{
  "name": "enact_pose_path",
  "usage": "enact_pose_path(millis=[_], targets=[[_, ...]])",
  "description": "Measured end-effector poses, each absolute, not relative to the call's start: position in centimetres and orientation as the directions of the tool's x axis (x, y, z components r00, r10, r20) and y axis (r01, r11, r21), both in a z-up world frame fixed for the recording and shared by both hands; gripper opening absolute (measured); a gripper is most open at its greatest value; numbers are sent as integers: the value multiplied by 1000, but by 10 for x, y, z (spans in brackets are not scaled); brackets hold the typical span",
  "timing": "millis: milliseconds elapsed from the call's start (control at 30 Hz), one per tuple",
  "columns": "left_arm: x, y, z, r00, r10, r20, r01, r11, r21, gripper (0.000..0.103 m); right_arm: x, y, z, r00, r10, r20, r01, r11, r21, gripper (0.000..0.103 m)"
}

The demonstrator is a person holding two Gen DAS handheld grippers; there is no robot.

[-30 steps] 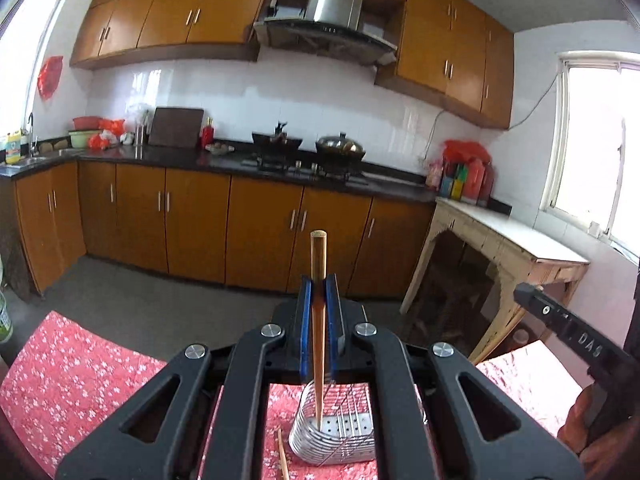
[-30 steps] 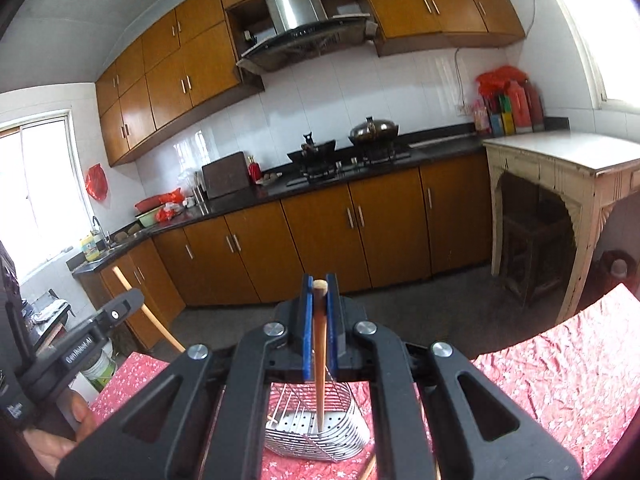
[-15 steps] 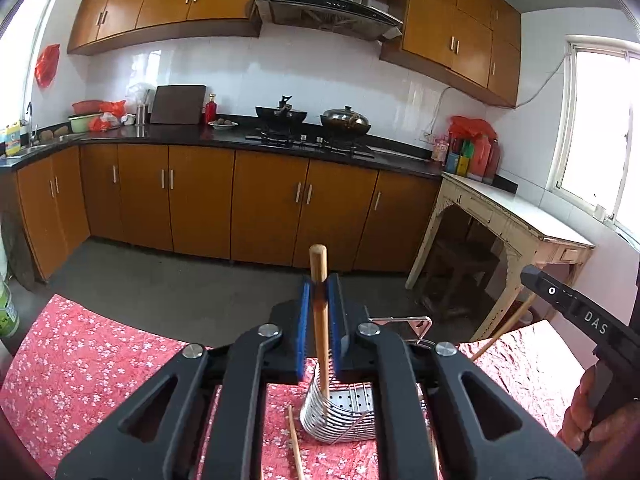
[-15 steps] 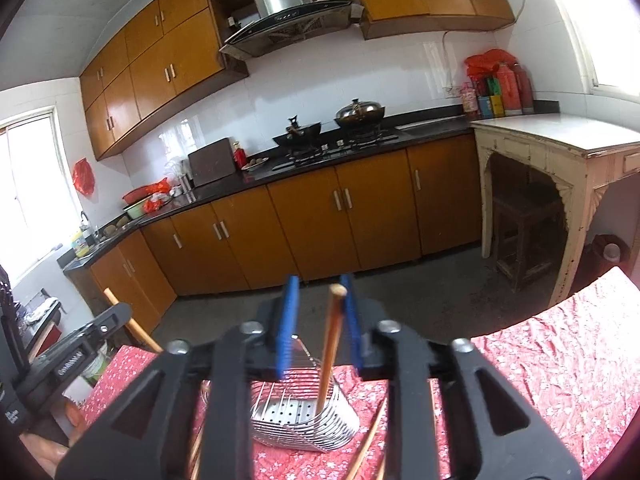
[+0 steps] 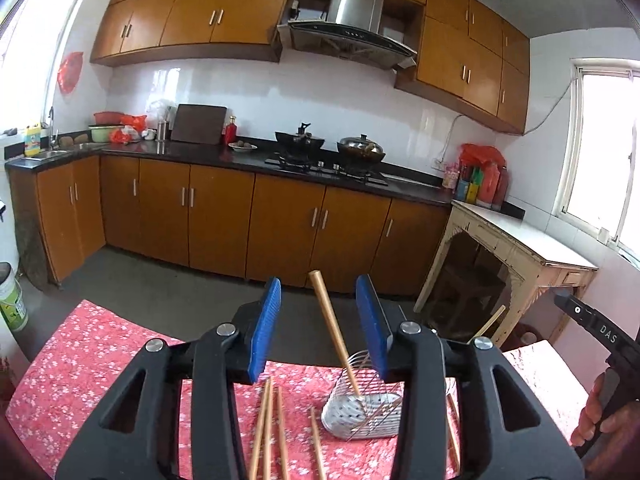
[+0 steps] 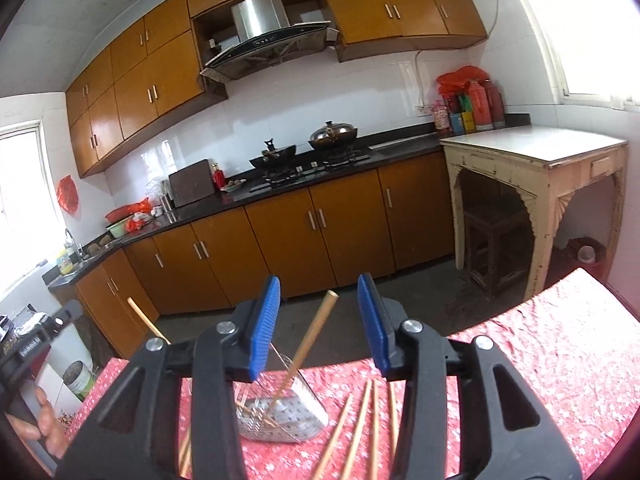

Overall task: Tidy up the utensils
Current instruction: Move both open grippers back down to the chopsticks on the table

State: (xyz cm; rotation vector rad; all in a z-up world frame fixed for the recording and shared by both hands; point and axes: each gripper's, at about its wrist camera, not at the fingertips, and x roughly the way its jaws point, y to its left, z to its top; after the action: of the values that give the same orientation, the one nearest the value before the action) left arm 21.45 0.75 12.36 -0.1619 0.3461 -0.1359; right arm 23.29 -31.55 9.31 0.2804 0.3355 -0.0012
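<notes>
Both grippers, left [image 5: 318, 320] and right [image 6: 318, 320], have just been opening their jaws, and now stand apart and clear of the chopsticks between them. Each chopstick, ours on the left [image 5: 334, 334] and on the right [image 6: 304, 350], leans free with its tip in the wire holder [image 5: 362, 414]. We judge the drop-in step done. More chopsticks [image 5: 268, 428] lie loose on the red cloth [image 5: 80, 364] just beside the holder; next we should back off, dip down and pinch one apiece.
</notes>
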Motion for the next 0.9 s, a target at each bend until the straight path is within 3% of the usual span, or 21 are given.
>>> enact_pose_path(millis=[233, 400, 567, 900], targets=[[187, 39, 91, 921, -106, -375, 60, 989, -133, 45, 206, -341, 39, 895, 22, -446, 106, 960, 258, 41], [179, 52, 33, 873, -57, -484, 28, 997, -67, 45, 199, -348, -34, 798, 15, -603, 140, 968, 210, 41], [175, 61, -23, 798, -78, -598, 35, 996, -83, 45, 190, -340, -97, 677, 53, -734, 111, 979, 173, 35], [165, 55, -71, 717, -127, -686, 90, 992, -90, 45, 183, -316, -128, 633, 7, -774, 75, 995, 71, 33]])
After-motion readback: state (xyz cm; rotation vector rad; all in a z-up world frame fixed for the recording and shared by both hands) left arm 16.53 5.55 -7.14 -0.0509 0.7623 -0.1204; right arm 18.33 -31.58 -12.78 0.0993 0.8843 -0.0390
